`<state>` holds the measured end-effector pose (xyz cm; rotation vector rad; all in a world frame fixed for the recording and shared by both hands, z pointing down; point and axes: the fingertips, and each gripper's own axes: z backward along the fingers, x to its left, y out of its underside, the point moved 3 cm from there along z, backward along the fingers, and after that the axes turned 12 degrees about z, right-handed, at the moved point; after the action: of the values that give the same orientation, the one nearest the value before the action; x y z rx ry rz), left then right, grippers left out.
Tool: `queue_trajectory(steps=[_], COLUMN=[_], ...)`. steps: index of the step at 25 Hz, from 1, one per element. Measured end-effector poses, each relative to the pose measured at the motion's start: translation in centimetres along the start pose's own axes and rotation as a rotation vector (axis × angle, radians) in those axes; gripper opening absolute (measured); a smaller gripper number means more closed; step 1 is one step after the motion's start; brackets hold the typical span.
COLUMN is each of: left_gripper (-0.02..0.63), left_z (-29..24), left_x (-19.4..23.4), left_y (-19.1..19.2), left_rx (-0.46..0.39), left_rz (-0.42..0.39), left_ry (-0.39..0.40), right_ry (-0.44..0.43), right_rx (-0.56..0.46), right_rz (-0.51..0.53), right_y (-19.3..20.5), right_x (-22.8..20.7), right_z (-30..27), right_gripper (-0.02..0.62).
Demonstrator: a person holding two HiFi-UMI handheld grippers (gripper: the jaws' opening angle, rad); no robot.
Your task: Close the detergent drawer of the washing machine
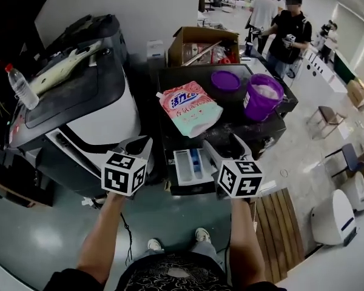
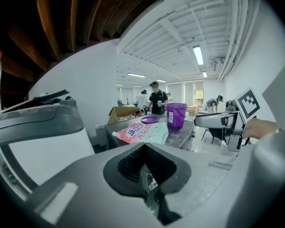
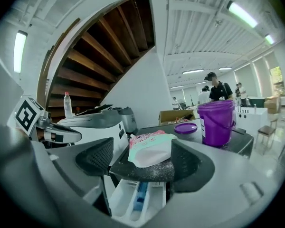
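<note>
The person's two bare forearms reach forward from the bottom of the head view, each hand holding one gripper. The left gripper (image 1: 142,142) has its two jaws pressed together with nothing between them, and it hangs in the air in front of the gap between two machines. The right gripper (image 1: 225,145) has its jaws wide apart and holds nothing. Just ahead of it, a little lower, the detergent drawer (image 1: 191,165) stands pulled out from the front of the dark washing machine (image 1: 264,129). The drawer is white, with open compartments and a blue piece in the middle. In the right gripper view it lies in the space between the two jaws, but I cannot tell if a jaw touches it. Above the drawer, on the machine's top and farther from the right gripper, lies a pink and green detergent pouch (image 1: 190,108) with white powder scattered around it. Beyond the pouch is a purple lid (image 1: 225,80), and to the right of the lid stands a purple bucket (image 1: 262,97). Behind them is an open cardboard box (image 1: 200,44). To the left of the left gripper stands a grey and white machine (image 1: 79,114), and at its far left edge a plastic water bottle (image 1: 22,86) stands upright. Far beyond the bucket, a person in a black shirt (image 1: 291,32) stands in the room.
</note>
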<state>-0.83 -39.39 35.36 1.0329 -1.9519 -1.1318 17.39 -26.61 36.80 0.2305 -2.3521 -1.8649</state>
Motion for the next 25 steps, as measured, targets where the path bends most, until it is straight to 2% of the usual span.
queue_trajectory(steps=[5,12,20,25], left_gripper=[0.000,0.000,0.000,0.000], left_z=[-0.7,-1.5,-2.0,-2.0], left_x=[-0.5,-2.0,-4.7,-5.5], left_y=[0.8,1.9,3.5,4.5], left_rx=[0.034,0.073,0.113,0.131], left_rz=[-0.041,-0.110,-0.183,-0.209], left_ry=[0.090,0.180,0.272,0.295], right_ry=[0.095,0.188,0.244,0.253], right_rx=[0.000,0.009,0.008,-0.007], right_rz=[-0.054,-0.130,-0.235,-0.298], right_y=[1.8,5.4,9.9,12.2], right_x=[0.4,1.2,2.8,3.7], right_z=[2.2,4.7,7.6,8.3], right_gripper=[0.385,0.385,0.381,0.367])
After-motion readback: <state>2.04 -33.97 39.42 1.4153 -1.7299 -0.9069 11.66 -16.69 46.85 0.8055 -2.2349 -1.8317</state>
